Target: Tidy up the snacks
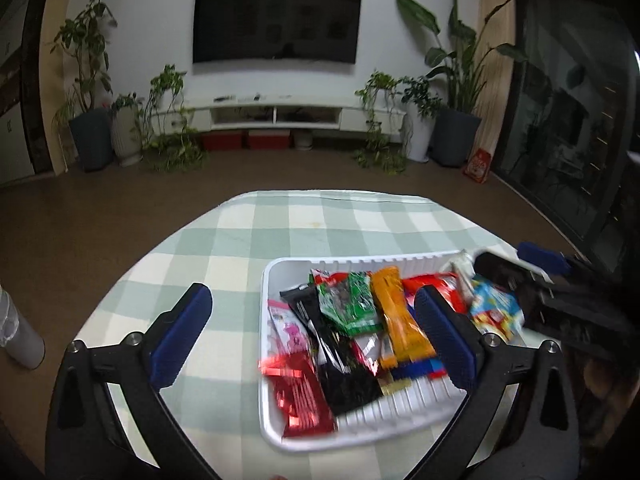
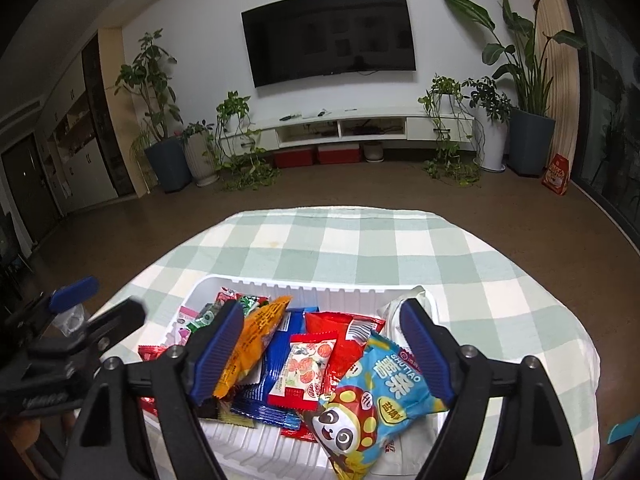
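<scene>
A white ribbed tray on the checked tablecloth holds several snack packets. Among them are an orange packet, a green packet, a black packet, a red foil packet and a blue panda packet. My left gripper is open above the tray's left half, holding nothing. My right gripper is open above the packets at the tray's right side, also empty; it shows at the right of the left wrist view.
The table wears a green and white checked cloth. A grey cylinder stands off the table's left edge. Beyond are brown floor, a TV unit, potted plants and a wall TV.
</scene>
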Available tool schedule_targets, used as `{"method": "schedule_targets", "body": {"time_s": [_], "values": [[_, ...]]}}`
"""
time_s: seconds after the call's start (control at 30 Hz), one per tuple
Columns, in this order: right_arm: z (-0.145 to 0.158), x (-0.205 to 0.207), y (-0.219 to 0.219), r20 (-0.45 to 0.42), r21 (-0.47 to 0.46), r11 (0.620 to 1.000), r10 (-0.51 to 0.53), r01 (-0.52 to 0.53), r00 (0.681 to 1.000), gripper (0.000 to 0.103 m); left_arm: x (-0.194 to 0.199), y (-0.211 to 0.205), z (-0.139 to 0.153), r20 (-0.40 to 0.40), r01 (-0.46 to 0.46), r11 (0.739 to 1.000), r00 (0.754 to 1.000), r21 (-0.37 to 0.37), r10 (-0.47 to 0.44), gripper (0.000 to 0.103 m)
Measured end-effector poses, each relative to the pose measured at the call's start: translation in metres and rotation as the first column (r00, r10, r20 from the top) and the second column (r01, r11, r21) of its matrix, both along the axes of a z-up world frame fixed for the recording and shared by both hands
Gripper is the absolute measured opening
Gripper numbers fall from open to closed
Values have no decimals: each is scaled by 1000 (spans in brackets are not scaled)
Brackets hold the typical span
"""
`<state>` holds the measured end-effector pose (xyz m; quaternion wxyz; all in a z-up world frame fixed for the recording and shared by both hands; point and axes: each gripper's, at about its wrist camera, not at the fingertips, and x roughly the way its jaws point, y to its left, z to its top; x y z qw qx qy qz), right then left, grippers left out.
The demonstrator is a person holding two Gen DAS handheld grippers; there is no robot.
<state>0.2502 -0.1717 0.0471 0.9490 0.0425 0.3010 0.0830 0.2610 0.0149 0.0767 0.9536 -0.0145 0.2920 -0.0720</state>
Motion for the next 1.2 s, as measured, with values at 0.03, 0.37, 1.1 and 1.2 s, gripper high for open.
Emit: {"method": "schedule_targets", "body": {"time_s": [0.03,0.37,1.1,1.2], "values": [[2,-2,-2,8,8,1000,1,-1,1000,86,-12,0,2,13,-7,1000,1000,7,7,102],[25,-85,-14,158,35,999,12,-18,987,103,-131,19,12,-6,-4,971,1000,-238,2,102],[-24,-263,-11,47,-26,991,-130,131,990,103,-254,1,-45,-132,-198,978,973,-58,189,102],[-30,-264,-9,33,-55,987,-149,151,988,103,-251,-4,-47,-115,-222,975,968,21,223,102]]}}
